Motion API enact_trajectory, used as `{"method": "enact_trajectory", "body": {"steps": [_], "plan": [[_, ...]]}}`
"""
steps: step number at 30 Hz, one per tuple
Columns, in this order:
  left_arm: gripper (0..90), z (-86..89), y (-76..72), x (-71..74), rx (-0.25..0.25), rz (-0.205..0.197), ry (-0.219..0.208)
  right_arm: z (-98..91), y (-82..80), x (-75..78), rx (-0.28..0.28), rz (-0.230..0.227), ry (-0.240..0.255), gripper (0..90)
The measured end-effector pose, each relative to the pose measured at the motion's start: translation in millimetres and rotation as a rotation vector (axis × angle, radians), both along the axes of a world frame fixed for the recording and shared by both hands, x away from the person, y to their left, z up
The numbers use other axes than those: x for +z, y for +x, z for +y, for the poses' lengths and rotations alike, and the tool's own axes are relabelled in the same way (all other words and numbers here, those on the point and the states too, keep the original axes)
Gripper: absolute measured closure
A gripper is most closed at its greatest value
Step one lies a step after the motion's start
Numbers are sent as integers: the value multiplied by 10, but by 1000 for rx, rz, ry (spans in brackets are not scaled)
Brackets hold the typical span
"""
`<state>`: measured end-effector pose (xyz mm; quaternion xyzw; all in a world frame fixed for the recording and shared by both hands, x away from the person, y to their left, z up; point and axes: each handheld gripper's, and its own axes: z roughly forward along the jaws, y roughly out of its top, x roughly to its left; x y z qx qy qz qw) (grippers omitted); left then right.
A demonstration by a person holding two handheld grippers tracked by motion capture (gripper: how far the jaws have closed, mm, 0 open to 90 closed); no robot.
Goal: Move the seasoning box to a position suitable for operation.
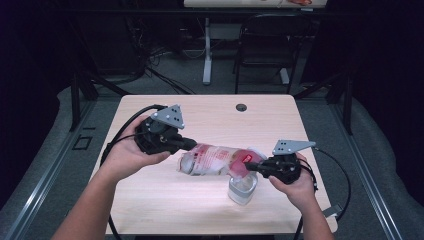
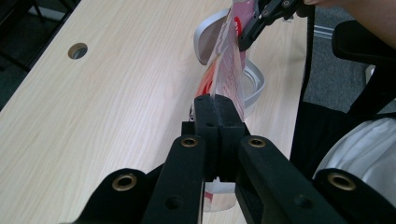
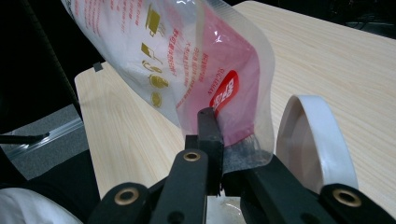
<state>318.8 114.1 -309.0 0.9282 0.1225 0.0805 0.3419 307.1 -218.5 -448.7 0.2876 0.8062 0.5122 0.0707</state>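
Observation:
A clear plastic pouch [image 1: 215, 160] with red and white print hangs level above the table, stretched between both grippers. My left gripper [image 1: 192, 145] is shut on its left end, and in the left gripper view the jaws [image 2: 219, 105] pinch the pouch's edge [image 2: 229, 60]. At the pouch's right, red end, my right gripper [image 1: 250, 166] is shut on the film. The right gripper view shows that gripper [image 3: 212, 121] clamped on the pouch [image 3: 177, 60] near a red label. A clear container [image 1: 243, 189] stands below the right end, its white hinged lid [image 3: 310, 140] up.
The light wooden table [image 1: 210, 120] has a cable hole [image 1: 241, 107] near its far edge. A dark chair [image 1: 265, 45] and a table leg stand on the floor beyond. Cables trail from both grippers off the table's sides.

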Motion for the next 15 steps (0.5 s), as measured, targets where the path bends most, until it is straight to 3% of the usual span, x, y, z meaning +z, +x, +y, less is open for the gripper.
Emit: {"method": "enact_trajectory", "body": {"steps": [15], "plan": [[900,-18,12,21,-7,5,2,0,2,-3,-3,5,-2,899]]}}
